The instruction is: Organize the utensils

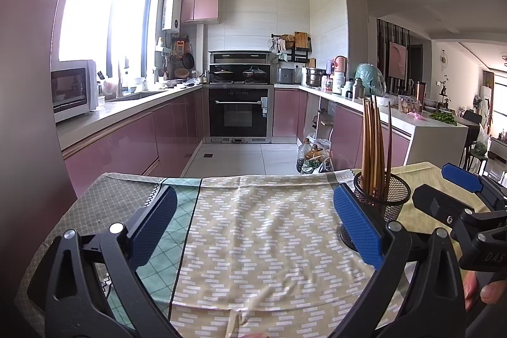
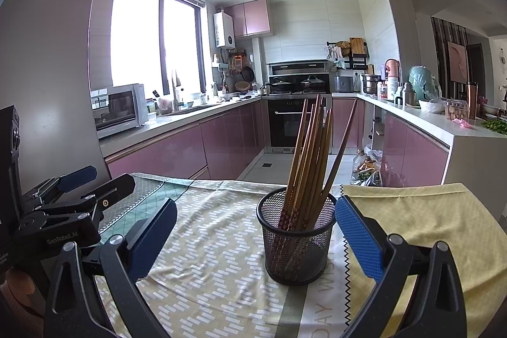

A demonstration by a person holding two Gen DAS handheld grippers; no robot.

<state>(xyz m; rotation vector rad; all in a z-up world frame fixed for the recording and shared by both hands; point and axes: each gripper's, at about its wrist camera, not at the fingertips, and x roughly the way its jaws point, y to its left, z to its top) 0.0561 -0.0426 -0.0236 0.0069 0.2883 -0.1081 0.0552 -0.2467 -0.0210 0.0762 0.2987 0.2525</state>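
Two grippers with black plastic frames and blue textured pads hang over a table covered by patterned cloths (image 2: 218, 243). The left gripper (image 1: 253, 227) has its jaws spread wide and holds nothing; below it is a beige cloth with small white dashes. The right gripper (image 2: 253, 230) is also spread wide and empty, and the black wire-mesh holder (image 2: 296, 238) stands between its pads, nearer to the right pad, touching neither as far as I can see. This round holder is close to the far edge of the table, and it contains a bundle of brown wooden chopsticks (image 2: 309, 157), about ten, too packed to count exactly. They lean to the right. Their lower ends have a red pattern. The left gripper body carries the writing "GenRobot.AI". The cloth shows the letters "DAY WIS".
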